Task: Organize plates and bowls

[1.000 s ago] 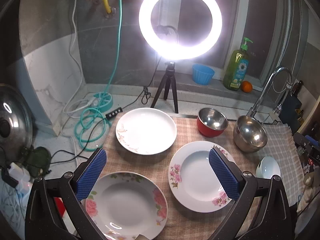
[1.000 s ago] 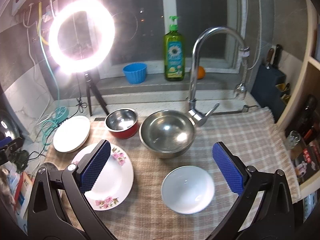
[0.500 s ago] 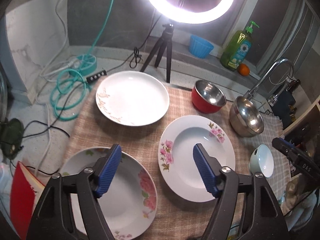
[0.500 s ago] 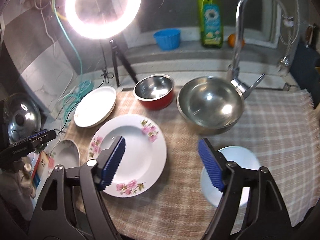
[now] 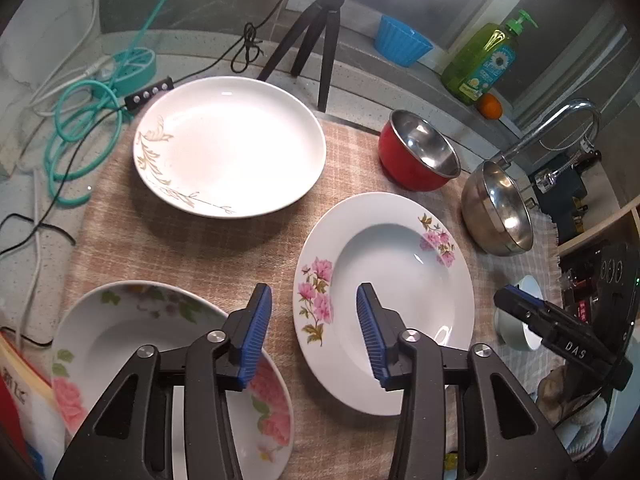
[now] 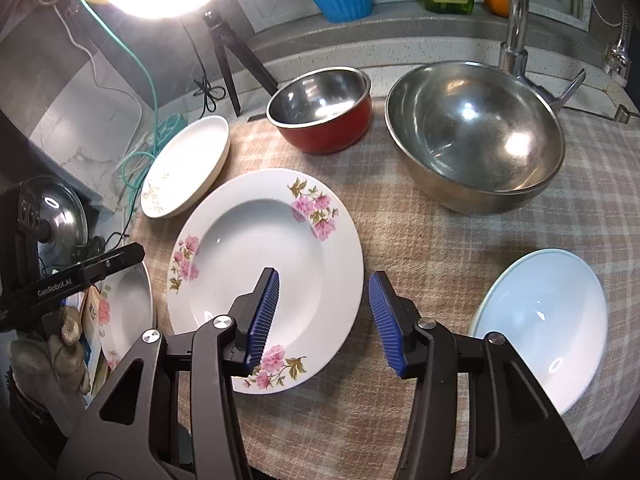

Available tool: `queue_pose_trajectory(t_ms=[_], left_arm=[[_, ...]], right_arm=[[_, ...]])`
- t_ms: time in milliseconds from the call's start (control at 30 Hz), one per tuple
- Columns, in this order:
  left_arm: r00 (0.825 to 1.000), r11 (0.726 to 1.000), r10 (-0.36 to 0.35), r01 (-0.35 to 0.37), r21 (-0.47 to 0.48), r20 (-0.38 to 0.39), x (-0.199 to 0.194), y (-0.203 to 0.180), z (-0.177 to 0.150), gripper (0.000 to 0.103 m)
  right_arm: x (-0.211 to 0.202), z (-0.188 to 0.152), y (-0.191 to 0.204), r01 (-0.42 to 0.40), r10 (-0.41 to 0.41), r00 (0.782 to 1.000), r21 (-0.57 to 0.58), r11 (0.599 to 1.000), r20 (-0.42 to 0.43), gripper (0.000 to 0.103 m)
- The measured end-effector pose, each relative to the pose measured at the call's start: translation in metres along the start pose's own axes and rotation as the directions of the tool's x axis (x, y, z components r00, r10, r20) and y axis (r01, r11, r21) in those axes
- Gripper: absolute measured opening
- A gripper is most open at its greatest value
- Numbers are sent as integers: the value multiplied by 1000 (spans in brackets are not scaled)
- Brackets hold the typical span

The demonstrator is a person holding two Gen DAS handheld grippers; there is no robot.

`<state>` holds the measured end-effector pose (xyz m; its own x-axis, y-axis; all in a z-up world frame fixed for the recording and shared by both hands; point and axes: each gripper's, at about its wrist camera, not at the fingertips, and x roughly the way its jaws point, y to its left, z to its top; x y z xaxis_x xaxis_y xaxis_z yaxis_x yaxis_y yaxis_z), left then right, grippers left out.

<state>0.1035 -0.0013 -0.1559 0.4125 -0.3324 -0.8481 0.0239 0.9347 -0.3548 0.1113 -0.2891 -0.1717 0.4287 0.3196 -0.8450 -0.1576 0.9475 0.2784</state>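
- on the checked cloth (image 5: pixel 208 240) covering the tabletop, three plates and three bowls are sitting apart, none stacked.
- left tongs (image 5: pixel 310 336) are pointing steeply down, jaws closing, nothing between the pads; the gap is hanging over bare cloth between the rose plate (image 5: pixel 120 336) and the pink-flower plate (image 5: pixel 384 296).
- the left tongs' right pad is overlapping the pink-flower plate's left rim in the left wrist view; cannot tell if it is touching.
- right tongs (image 6: pixel 324 320) are also tilting down, jaws closing, empty; their gap is lying across the pink-flower plate's (image 6: pixel 264 256) right rim, with the left pad over the plate well and the right pad over cloth.
- white bowl (image 6: pixel 540 328) is sitting just right of the right tongs, apart from them.
- leaf-pattern plate (image 5: pixel 230 146) is sitting at the far left of the cloth.
- red bowl (image 6: pixel 320 108) and large steel bowl (image 6: pixel 476 136) are standing side by side at the far edge, upright, near the faucet (image 6: pixel 516 12).
- ring light tripod (image 5: pixel 320 28), blue cup (image 5: pixel 402 42) and soap bottle (image 5: pixel 480 64) are standing behind the cloth.
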Motion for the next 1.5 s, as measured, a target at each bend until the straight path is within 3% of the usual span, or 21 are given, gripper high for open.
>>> queue_pose_trajectory(t_ms=[100,467,533,1067,1500], left_arm=[[1000,1000,-5,4,-9,-17,8,2,4,33],[996,1000,-22,21,-18,-81,29,5,12,32],[996,1000,-21,20,-17,-88,32,5,11,32],[993,1000,-19,18,-5,-120,45,4,12,26],[992,1000,4,-1,29,-127,47,-4,10,26]], right_arm=[[9,0,-1,0,0,1000,5,1000,-20,49],[28,0,-19,38,-33,997,72,997,-63,41],[30,0,-22,28,-22,997,82,996,-70,35],[49,-1,-18,-17,28,991,84,996,-129,30],[46,-6,-16,11,-1,992,80,997,-127,28]])
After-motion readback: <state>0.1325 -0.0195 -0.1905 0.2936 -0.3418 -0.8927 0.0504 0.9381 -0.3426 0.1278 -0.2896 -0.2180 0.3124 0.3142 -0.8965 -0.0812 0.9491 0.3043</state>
